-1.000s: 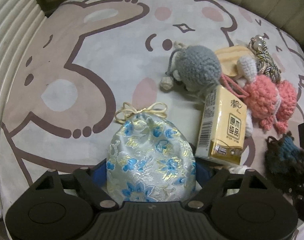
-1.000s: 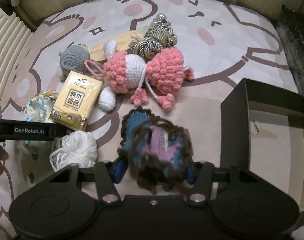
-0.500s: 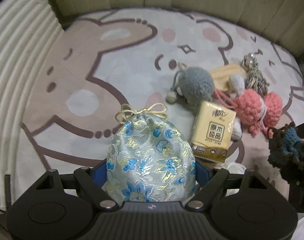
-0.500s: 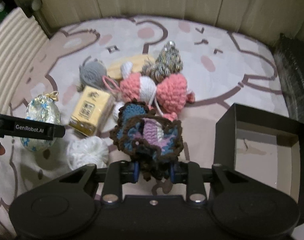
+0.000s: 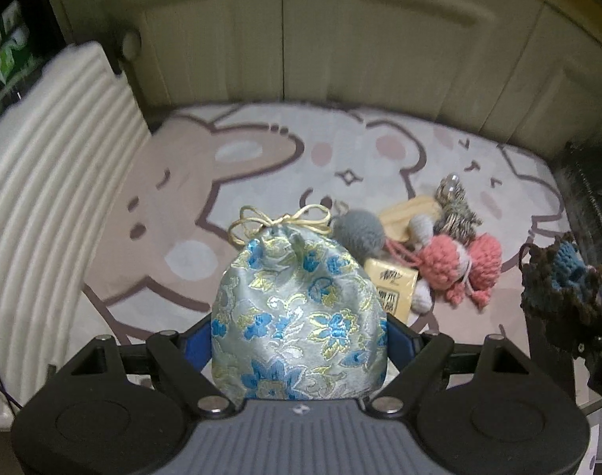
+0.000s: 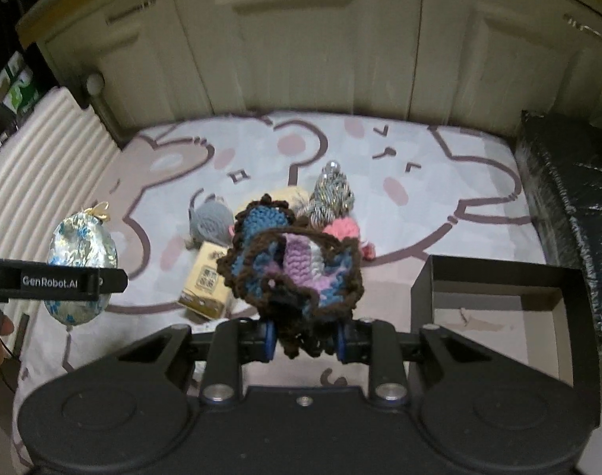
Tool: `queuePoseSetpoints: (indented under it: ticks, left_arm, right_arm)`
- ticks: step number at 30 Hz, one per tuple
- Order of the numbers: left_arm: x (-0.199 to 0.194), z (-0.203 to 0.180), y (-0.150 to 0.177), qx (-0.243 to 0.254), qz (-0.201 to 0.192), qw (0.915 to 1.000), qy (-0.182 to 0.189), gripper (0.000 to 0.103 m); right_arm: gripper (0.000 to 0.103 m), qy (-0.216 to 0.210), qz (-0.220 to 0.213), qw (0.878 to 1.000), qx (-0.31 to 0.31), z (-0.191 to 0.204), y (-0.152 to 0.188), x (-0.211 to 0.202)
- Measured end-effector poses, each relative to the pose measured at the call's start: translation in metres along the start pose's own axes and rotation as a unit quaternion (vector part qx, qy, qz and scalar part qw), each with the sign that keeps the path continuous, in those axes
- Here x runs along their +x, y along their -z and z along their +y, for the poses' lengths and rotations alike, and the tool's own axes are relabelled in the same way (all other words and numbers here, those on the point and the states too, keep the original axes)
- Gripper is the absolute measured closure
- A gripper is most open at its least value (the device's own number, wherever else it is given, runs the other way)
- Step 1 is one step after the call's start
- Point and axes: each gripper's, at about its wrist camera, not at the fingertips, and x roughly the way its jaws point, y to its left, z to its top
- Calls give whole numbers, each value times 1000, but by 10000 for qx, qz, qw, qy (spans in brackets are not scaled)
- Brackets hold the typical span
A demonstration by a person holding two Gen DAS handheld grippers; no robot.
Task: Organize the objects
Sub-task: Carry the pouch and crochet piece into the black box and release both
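The open box [image 6: 495, 308] is sitting at the mat's [image 6: 439, 182] near right. The tissue pack [image 6: 205, 285] is lying left of it, the knitted toys [image 5: 455, 265] lying just behind the pack, cabinets [image 6: 301, 47] standing beyond.

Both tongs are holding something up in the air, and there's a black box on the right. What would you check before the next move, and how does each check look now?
1. Left tongs grip the brocade pouch: ok, clamped on both sides.
2. Right tongs grip the crochet piece: ok, though it hangs loosely.
3. Both loads are off the mat: ok.
4. Black box is open: ok; inside, only small specks show.
5. Path from the crochet piece to the box is free: ok, nothing between them.
6. Box fits both loads: cannot tell.
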Motion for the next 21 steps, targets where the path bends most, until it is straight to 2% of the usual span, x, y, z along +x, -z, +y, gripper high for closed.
queuePoseSetpoints:
  ticks: [9,21]
  left_arm:
    - [-39,-11,4,103,-678,9974,-203,19]
    - [-67,-26,6,-70,-1093,9939,-96,19]
  right_arm:
    - [75,-74,-370,9993,44,-4,-2,-24]
    - [75,10,-747,9971,143,-16,-4,-53]
